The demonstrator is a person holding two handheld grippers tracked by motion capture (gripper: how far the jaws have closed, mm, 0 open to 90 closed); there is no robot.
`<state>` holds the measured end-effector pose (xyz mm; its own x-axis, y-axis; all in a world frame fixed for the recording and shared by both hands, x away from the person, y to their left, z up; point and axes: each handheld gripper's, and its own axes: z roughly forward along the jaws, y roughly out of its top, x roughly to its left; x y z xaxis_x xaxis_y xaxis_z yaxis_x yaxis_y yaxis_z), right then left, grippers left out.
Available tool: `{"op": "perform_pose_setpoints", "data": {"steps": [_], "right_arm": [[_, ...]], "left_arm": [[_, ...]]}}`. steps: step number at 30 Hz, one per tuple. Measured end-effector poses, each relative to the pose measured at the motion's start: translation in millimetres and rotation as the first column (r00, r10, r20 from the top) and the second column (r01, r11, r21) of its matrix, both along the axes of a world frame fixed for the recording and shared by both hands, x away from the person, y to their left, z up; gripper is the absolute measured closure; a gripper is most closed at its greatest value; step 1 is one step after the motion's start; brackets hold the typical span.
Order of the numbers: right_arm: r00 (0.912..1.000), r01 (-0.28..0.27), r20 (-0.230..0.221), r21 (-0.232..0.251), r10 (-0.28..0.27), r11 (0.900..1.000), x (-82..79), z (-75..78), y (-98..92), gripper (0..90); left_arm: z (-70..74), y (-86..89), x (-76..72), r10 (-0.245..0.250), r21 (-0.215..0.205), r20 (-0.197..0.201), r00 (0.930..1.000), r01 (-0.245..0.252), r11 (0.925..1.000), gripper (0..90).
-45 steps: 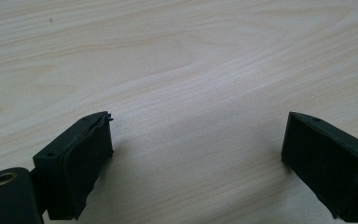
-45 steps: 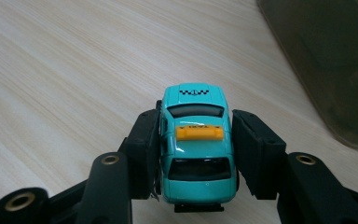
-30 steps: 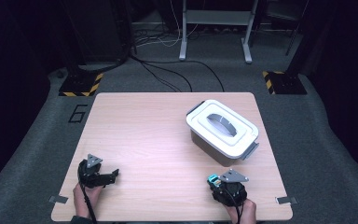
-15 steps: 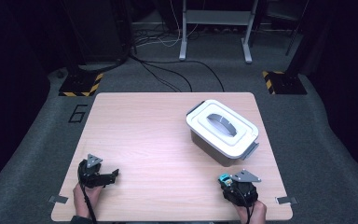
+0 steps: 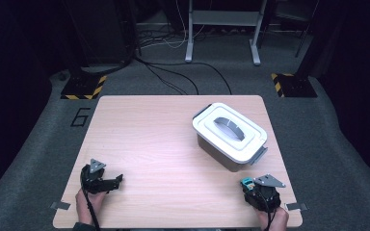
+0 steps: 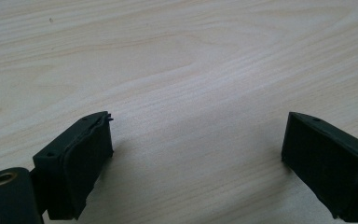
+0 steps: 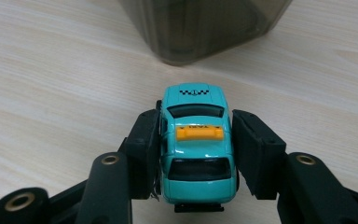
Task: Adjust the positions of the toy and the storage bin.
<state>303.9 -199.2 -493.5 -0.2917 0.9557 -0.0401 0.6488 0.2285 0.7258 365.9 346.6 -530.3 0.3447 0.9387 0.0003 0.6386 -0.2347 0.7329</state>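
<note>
Right gripper [image 7: 198, 140] clamps teal toy taxi [image 7: 196, 144] by its sides, grey box [image 7: 200, 28] just ahead, top cropped; left gripper [image 6: 196, 154] wide open, empty; high view: taxi [image 5: 247, 182] barely visible

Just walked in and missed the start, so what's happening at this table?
A person works two hand-held grippers. The right gripper is clamped on a small teal toy taxi, near the corner of a lidded container. The left gripper rests open over the bare wooden table, holding nothing.
</note>
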Motion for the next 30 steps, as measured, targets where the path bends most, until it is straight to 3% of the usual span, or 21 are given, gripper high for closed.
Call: {"op": "perform_pose_setpoints", "data": {"steps": [12, 30], "right_arm": [[0.9966, 0.082, 0.006, 0.009, -0.082, 0.997, 16.7, -1.3, -27.5, 52.4], [0.9828, 0.184, 0.017, 0.003, -0.184, 0.983, 49.8, -7.0, -60.6, 52.4]], "left_arm": [[0.0, 0.0, 0.0, -0.001, 0.0, 0.0, 1.0, 0.001, 1.0, 8.2], [0.0, -0.1, 0.0, 0.0, 0.0, 0.001, 1.0, 0.0, 1.0, 8.2]]}}
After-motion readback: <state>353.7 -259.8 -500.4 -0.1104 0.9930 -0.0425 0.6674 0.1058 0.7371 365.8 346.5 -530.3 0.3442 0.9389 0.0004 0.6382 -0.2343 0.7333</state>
